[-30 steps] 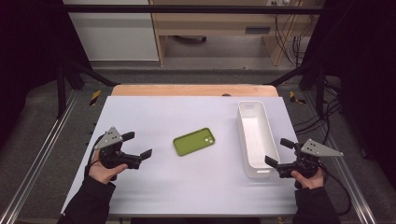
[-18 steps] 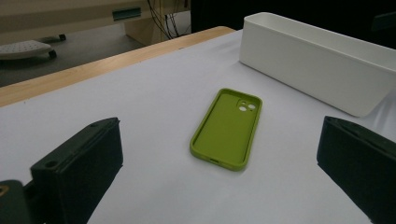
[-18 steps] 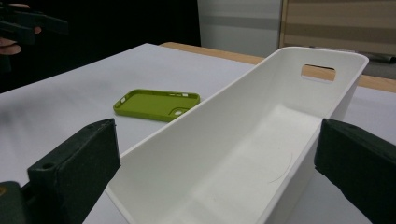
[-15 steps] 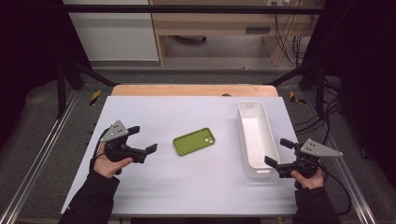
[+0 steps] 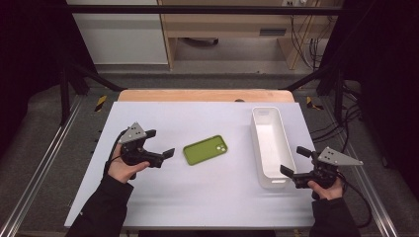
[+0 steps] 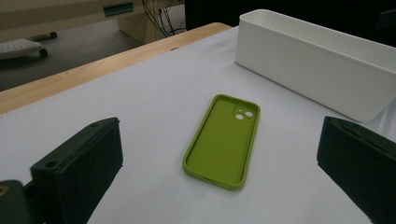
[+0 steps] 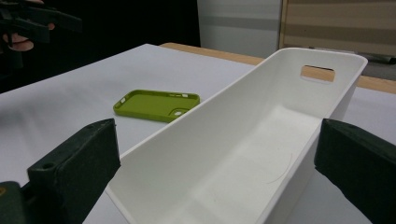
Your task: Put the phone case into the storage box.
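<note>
In the high view we see the green phone case (image 5: 205, 149) lying flat near the middle of the frame on the white table (image 5: 197, 197), hollow side up, with the left gripper (image 5: 159, 143) just to its left, jaws spread wide and holding nothing. At the lower right, the right gripper (image 5: 294, 163) is also wide and empty, its jaws flanking the near end of the white bin (image 5: 271, 148).

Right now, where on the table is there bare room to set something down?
Bare mat lies between the green phone case and the far wooden edge, and along the near edge between the left gripper and right gripper. Tightest: the strip beside the white bin by the right gripper.
</note>
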Demonstrator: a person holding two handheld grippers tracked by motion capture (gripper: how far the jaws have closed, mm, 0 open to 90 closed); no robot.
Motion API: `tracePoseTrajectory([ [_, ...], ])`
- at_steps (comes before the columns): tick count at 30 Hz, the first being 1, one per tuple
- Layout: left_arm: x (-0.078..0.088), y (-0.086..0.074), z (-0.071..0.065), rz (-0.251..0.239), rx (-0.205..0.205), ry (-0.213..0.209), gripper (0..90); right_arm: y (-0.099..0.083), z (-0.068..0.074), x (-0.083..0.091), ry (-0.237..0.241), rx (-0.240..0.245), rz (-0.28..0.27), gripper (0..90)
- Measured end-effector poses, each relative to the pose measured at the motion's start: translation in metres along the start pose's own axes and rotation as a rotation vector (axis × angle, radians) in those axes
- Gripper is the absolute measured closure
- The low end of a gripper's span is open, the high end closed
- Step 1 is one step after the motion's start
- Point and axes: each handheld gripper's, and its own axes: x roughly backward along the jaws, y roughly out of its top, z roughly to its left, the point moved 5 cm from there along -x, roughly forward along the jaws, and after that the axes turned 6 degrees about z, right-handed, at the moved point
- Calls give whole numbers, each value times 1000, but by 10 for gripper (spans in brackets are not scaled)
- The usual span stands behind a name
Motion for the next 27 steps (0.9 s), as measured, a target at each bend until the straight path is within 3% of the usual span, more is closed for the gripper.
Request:
tracePoseTrajectory([
  [27, -39, 15, 0, 56, -11, -6, 0, 0, 0, 0, -2, -3, 1, 9],
])
